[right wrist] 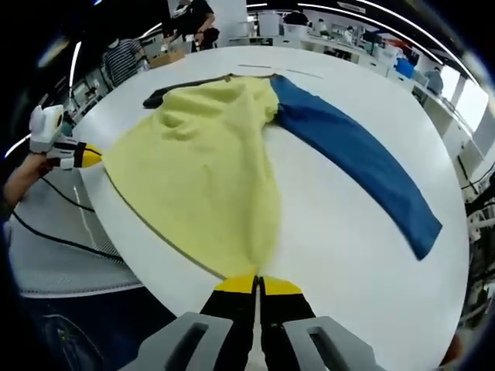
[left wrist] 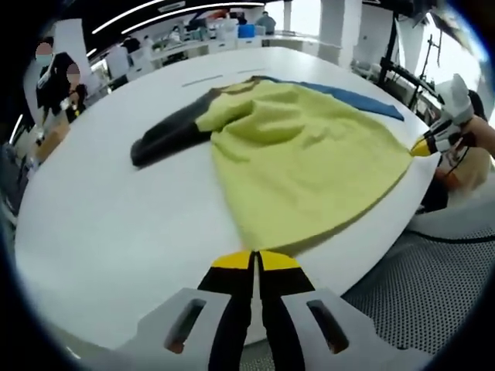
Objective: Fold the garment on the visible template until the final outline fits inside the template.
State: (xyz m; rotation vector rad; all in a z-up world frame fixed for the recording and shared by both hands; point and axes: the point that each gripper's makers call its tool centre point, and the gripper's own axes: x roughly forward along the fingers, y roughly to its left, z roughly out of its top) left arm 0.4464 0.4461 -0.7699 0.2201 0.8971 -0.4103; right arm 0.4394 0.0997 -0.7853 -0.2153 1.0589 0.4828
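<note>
Room: open lab hall, strip lights overhead, benches and a few people [left wrist: 54,81] standing well beyond the far edge of the worktop.
Worktop: large, white, round-edged [left wrist: 108,224]; grey mesh flooring below its near edge. Two faint lines marked near the far edge; whether they belong to the template I cannot tell.
Garment: long-sleeved top [left wrist: 302,158], yellow-green body, one dark sleeve [left wrist: 166,135], one blue sleeve [right wrist: 352,154]. Lies flat, spread across the worktop, hem along the near edge, collar toward the far edge.
Long axis: hem to collar, running away from both tools; the sleeves stretch out to either side, the blue one fully extended, the dark one shorter and bunched.
Left tool: [left wrist: 256,261] jaws closed together on the hem corner at the near edge; yellow tips pinch the fabric.
Right tool: [right wrist: 257,284] jaws likewise closed on the opposite hem corner; also seen in the left gripper view [left wrist: 433,141] at the worktop's edge.
Key relation: the whole garment lies ahead of both tools, each holding one end of the hem; neither is nearer the collar.
Judgement: the first fold appears not yet made; carrying the hem toward the collar looks like the move these grips suit.
Risk: the extended blue sleeve will likely remain outside any outline unless folded in.
</note>
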